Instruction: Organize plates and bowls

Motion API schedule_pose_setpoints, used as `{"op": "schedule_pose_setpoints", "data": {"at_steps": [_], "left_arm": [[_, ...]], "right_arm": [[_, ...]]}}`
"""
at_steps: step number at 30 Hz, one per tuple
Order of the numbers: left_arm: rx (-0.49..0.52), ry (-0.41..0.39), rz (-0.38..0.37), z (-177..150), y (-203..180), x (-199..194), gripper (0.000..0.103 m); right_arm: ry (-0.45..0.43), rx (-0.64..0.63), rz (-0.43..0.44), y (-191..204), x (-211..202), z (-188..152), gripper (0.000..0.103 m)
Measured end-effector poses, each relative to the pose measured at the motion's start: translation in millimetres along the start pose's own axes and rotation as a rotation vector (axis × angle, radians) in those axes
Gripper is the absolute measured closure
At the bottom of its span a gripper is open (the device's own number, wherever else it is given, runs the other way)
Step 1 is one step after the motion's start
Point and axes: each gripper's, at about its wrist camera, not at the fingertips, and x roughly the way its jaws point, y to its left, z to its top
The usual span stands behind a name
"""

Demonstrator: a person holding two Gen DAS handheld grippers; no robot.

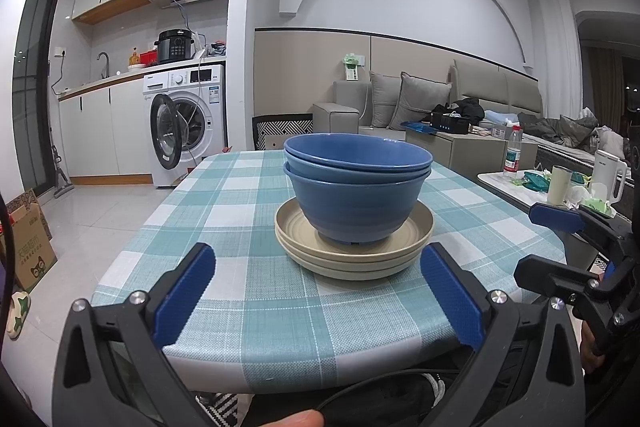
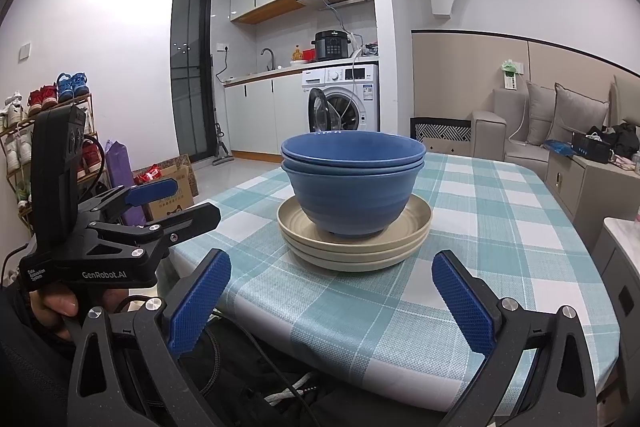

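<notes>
Two nested blue bowls stand on a stack of beige plates near the front of a table with a teal checked cloth. My left gripper is open and empty, just short of the plates at the table's near edge. My right gripper is open and empty, also just short of the stack. The right gripper shows at the right of the left wrist view; the left gripper shows at the left of the right wrist view.
A chair back stands behind the table. A side table with a bottle, cup and kettle is to the right. A washing machine with an open door, cardboard boxes and a shoe rack are to the left.
</notes>
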Motion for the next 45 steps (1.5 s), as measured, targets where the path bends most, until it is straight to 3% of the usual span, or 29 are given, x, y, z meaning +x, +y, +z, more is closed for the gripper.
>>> {"op": "schedule_pose_setpoints", "data": {"at_steps": [45], "left_arm": [[-0.017, -0.003, 0.020, 1.0, 5.0, 1.6, 0.000]], "right_arm": [[-0.004, 0.022, -0.029, -7.0, -2.3, 2.4, 0.001]]}}
